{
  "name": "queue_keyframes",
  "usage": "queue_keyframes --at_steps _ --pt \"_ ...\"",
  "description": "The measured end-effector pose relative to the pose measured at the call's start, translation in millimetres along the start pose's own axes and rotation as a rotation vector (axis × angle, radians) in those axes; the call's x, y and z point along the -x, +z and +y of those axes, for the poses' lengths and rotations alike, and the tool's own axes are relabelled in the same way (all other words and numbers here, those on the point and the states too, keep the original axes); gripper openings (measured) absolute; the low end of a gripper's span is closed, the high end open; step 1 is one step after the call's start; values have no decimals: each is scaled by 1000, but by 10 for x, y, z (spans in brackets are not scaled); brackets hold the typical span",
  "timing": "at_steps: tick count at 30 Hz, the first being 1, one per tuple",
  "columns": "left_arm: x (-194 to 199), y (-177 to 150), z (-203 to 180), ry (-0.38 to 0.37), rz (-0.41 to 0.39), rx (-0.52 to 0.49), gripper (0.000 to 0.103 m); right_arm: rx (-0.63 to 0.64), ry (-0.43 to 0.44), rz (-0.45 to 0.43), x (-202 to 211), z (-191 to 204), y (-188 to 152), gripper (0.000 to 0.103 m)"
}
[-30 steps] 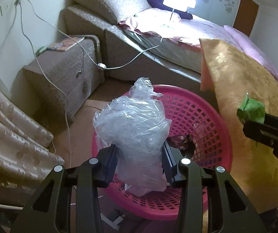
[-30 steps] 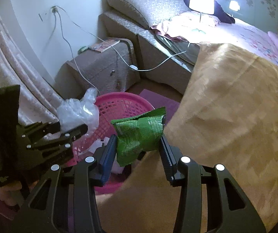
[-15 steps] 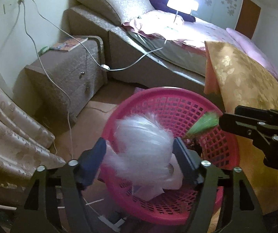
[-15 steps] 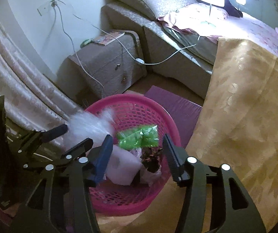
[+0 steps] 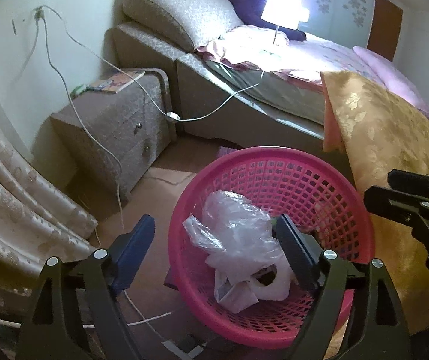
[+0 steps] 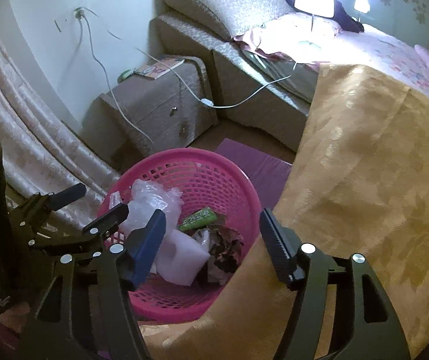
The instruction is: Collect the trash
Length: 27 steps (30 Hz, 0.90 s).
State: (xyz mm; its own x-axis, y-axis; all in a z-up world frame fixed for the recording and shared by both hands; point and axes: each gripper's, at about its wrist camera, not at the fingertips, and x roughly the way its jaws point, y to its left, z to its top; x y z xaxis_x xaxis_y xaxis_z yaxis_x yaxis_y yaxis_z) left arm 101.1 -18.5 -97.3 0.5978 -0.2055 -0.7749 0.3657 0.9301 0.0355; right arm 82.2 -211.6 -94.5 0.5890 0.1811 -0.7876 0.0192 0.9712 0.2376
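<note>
No legible text, labels or numbers.

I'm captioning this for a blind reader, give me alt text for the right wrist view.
The right gripper, its jaws opening and empty, hangs over a pink basket holding a green wrapper and clear plastic bag; a gold cloth drapes alongside.

Basket [image 5: 274,162] on floor below my fingers, plastic bag [image 5: 238,225] and wrapper [image 6: 198,219] in it, nightstand [image 5: 115,126] behind-left, bed [image 5: 304,60] behind, draped cloth [image 6: 364,165] right, curtain [image 5: 13,210] left.
</note>
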Motion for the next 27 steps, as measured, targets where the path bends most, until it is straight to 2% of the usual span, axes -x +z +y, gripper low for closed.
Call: queue_keyframes --at_steps 5,9,17,27 --pt "43 5 -34 8 -8 -6 82 25 -6 -31 91 33 -55 75" --pt "56 5 -25 17 -15 -4 84 48 -53 -63 152 70 -111 84" --pt "69 3 -7 44 -8 18 85 3 -61 -82 203 -59 -211 88" --pt "219 5 -4 73 -38 41 92 -10 -37 -122 317 56 -346 90"
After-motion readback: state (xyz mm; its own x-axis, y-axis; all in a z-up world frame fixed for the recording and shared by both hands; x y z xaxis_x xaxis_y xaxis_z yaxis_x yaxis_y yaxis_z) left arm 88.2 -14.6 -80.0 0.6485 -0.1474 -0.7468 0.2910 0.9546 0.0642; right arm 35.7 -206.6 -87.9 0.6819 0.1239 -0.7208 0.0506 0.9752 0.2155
